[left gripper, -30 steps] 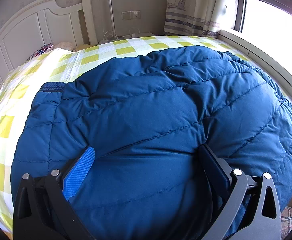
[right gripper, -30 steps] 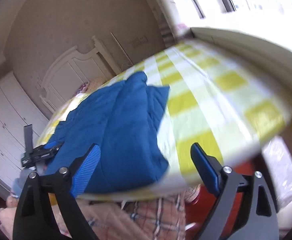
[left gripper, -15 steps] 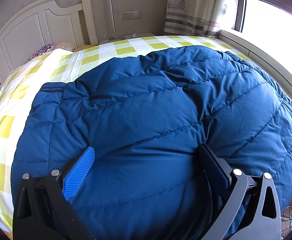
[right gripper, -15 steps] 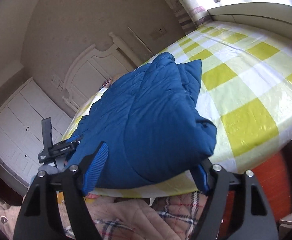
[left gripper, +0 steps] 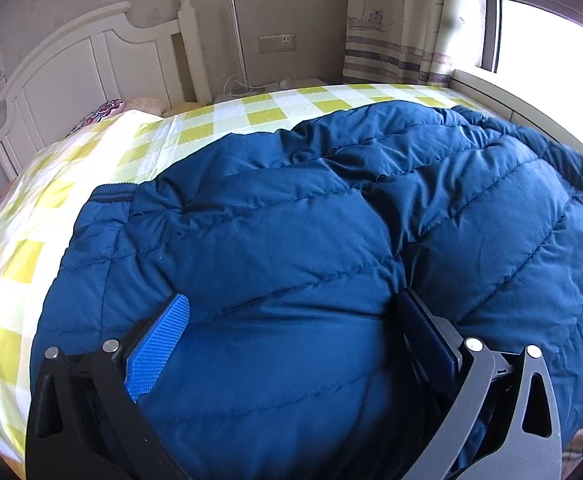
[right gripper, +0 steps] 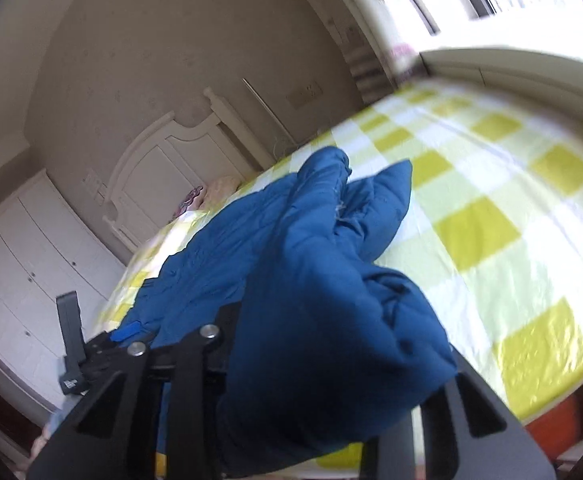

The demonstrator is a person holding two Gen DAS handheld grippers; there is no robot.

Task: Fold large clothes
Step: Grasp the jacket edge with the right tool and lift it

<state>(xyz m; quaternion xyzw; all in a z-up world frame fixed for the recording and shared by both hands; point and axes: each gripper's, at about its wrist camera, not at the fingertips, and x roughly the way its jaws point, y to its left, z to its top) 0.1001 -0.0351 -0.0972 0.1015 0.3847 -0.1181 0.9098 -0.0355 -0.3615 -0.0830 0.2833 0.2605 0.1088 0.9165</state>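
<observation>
A big blue quilted down jacket [left gripper: 311, 240] lies spread over a bed with a yellow-and-white checked sheet [left gripper: 19, 256]. My left gripper [left gripper: 291, 320] rests at the jacket's near edge, jaws wide apart, with puffy fabric bulging between them. In the right wrist view the jacket's near corner [right gripper: 331, 340] fills the space between my right gripper's jaws [right gripper: 323, 360] and is lifted off the sheet [right gripper: 491, 208]; the fingertips are hidden by fabric. The left gripper [right gripper: 103, 344] shows at the far left.
A white headboard [left gripper: 83, 68] and a pillow [left gripper: 99, 114] stand at the bed's far end. A curtain [left gripper: 403, 24] and window ledge [left gripper: 503, 92] run along the right side. White wardrobes [right gripper: 23, 256] stand at left.
My right gripper has moved in over the bed's edge and onto the jacket's near corner, and that corner now rises and bunches. The left gripper has stayed still.
</observation>
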